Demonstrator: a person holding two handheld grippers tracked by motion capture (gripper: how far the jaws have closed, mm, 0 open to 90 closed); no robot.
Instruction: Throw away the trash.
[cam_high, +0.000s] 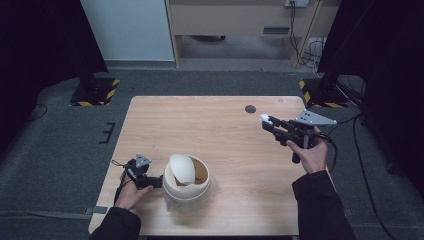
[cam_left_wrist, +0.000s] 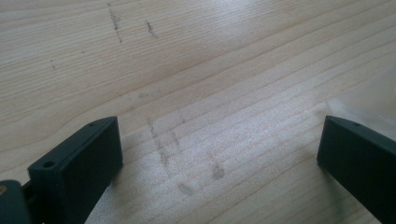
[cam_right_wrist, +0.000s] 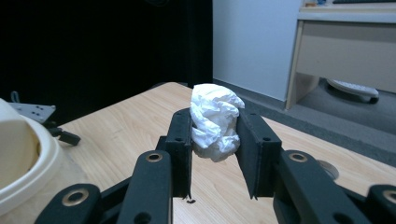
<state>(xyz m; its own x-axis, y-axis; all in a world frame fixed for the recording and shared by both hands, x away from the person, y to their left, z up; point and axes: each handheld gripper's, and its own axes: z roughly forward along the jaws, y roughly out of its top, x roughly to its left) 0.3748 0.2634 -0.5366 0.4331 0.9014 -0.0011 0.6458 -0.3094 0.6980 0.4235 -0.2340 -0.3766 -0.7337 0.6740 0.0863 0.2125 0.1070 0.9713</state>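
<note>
Crumpled white paper (cam_right_wrist: 215, 121) sits pinched between the two black jaws of the right gripper (cam_high: 272, 123), held above the far right part of the wooden table (cam_high: 220, 125); in the high view it shows as a small white blob at the jaw tips. The left gripper (cam_high: 159, 182) rests low at the near left, its jaws spread wide over bare wood with nothing between them, just beside a cream bin (cam_high: 186, 186) with a tilted swing lid. What lies inside the bin is hard to make out. The bin's edge appears blurred beside one jaw in the left gripper view.
</note>
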